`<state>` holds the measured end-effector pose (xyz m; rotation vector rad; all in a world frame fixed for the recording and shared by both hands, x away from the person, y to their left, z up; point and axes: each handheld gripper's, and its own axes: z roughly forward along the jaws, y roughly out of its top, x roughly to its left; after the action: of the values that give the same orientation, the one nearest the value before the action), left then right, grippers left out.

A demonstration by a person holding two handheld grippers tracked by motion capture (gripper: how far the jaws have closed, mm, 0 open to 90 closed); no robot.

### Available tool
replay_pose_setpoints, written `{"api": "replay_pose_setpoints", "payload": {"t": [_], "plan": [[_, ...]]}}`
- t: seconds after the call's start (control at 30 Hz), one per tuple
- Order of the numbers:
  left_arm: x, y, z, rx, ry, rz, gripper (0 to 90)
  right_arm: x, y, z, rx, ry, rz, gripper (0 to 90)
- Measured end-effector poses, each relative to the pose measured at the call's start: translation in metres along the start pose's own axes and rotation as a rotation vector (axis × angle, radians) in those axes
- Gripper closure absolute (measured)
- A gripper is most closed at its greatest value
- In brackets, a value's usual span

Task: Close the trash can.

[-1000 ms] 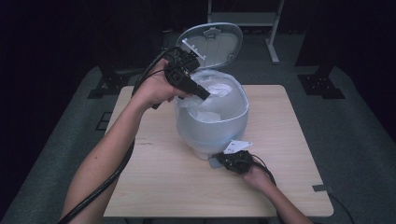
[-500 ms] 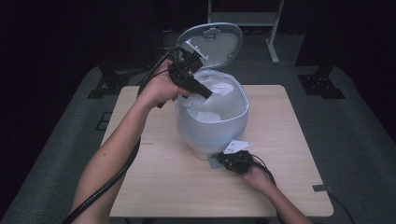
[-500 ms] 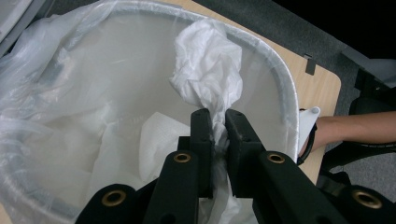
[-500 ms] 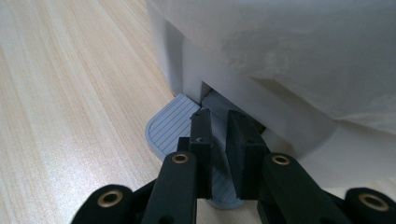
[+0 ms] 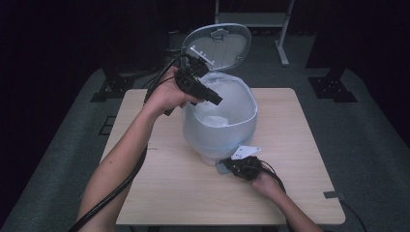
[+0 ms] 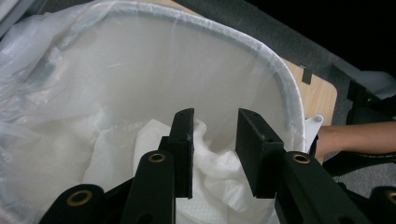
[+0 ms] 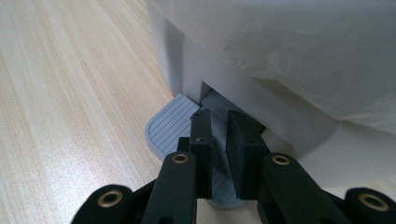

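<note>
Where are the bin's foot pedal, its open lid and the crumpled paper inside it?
foot pedal [image 7: 173,125], right gripper view, on its ribbed grey top.
open lid [image 5: 220,46], high view, on its raised inner face.
crumpled paper [image 6: 212,172], left gripper view, on the white wad between the jaws.

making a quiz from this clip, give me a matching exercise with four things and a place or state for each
Things:
1. bin lid
2. crumpled paper
3. pedal
4. left claw

Places or states:
a. flat on the table at the bin's foot, under the right claw
b. raised, tipped back
c. open over the bin's mouth, nothing between its jaws
d. lying inside the bag-lined bin

Pairs: 1-b, 2-d, 3-a, 4-c
</note>
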<state>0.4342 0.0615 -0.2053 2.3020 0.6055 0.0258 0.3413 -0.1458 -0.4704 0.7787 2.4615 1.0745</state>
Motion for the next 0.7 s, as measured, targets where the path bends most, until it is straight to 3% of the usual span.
{"api": "replay_pose_setpoints", "payload": {"t": [0.7], "plan": [[-0.013,-0.059,-0.044,-0.103,-0.009,-0.002,54.1,-0.003,0.000,0.000,0.005,0.011,0.053,77.0]]}}
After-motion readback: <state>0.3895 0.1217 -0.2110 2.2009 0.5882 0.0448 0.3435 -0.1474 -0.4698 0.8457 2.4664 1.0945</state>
